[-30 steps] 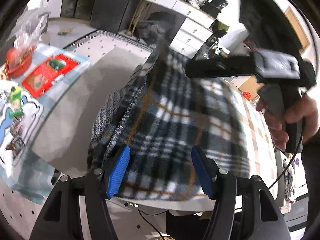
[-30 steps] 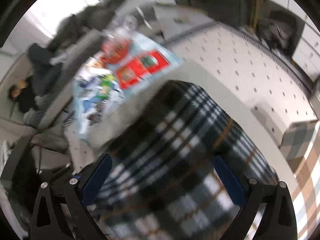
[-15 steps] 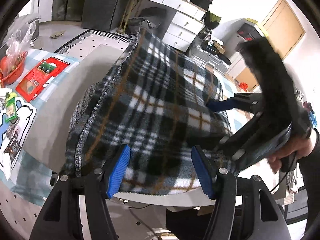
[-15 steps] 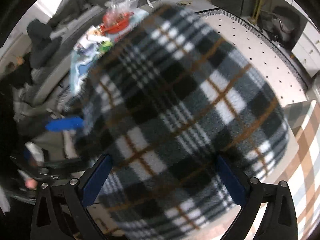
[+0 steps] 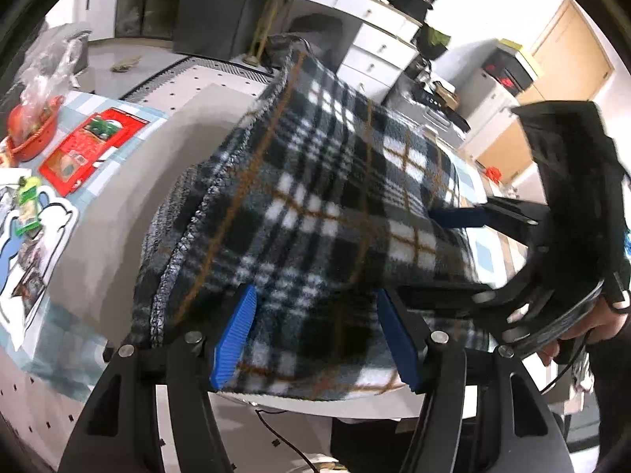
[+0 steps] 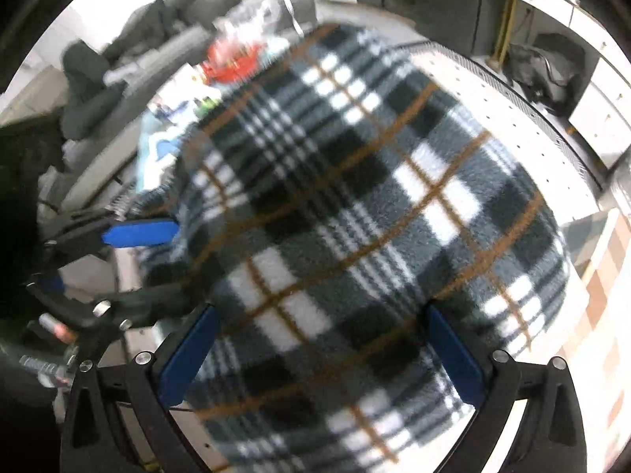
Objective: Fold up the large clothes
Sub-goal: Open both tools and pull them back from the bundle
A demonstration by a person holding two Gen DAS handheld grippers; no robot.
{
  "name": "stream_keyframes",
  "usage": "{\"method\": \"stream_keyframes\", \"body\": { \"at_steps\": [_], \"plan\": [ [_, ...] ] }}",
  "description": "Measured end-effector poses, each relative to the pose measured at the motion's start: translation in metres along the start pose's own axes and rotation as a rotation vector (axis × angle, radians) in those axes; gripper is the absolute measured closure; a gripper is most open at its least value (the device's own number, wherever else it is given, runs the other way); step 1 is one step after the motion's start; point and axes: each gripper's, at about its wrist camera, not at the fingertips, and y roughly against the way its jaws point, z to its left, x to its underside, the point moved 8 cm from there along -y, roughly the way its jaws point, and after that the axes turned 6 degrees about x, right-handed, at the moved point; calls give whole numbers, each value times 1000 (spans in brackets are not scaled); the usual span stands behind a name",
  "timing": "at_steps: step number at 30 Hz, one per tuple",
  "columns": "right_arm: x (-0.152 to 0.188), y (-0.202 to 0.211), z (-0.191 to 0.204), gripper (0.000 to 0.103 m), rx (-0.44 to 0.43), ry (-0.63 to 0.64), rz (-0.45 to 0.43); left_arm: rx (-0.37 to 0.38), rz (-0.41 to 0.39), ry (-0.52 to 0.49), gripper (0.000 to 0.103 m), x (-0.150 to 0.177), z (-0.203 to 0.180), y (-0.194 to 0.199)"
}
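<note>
A plaid fleece garment (image 5: 335,205), black, white and tan, lies folded in thick layers on a pale grey table (image 5: 130,197). My left gripper (image 5: 317,339) stands at its near edge. Its blue pads are apart, and the fabric runs between and beneath them. My right gripper (image 6: 321,351) is low over the garment (image 6: 355,216), jaws wide, with cloth bulging up between the pads. In the left wrist view one of its blue pads (image 5: 457,216) lies on the garment's right side. The left gripper's blue pad (image 6: 138,232) shows at the left of the right wrist view.
A red basket (image 5: 31,134) holding a plastic bag, a red packet (image 5: 86,142) and a blue-and-white printed mat (image 5: 23,236) lie on the table's left part. White drawers (image 5: 374,55) stand behind. A person's hand (image 5: 583,331) holds the right tool. Dark clothes (image 6: 118,59) are piled on a sofa.
The right gripper came down from high at the far right onto the garment's right side. The plaid top layer now spreads further left. The left gripper kept still.
</note>
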Motion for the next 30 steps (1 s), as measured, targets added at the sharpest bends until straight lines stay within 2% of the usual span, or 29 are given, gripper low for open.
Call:
{"method": "stream_keyframes", "body": {
  "at_steps": [2, 4, 5, 7, 12, 16, 20, 23, 27, 29, 30],
  "plan": [
    [4, 31, -15, 0, -77, -112, -76, -52, -24, -21, 44, -2, -14, 12],
    [14, 64, -35, 0, -134, -211, -167, -28, -65, -49, 44, -6, -38, 23],
    [22, 85, -49, 0, -149, -254, -229, -24, -87, -72, 44, -8, -54, 29],
    [41, 117, -71, 0, -151, -298, -316, -65, -126, -134, 44, -9, -86, 37],
    [122, 194, -138, 0, -101, -425, -517, -105, -189, -338, 44, 1, -189, 35],
    [206, 240, -193, 0, 30, -537, -632, -80, -214, -436, 44, 17, -271, 11],
    [294, 272, -226, 0, 197, -622, -709, -23, -249, -492, 44, 34, -348, -20],
    [338, 285, -245, 0, 276, -672, -747, 39, -228, -490, 43, 45, -382, -47],
    [390, 291, -268, 0, 338, -734, -754, 102, -174, -444, 42, 54, -398, -79],
    [396, 281, -268, 0, 304, -723, -735, 88, -167, -413, 42, 60, -394, -85],
    [398, 271, -265, 0, 278, -706, -713, 53, -169, -390, 42, 63, -384, -86]
  ]
}}
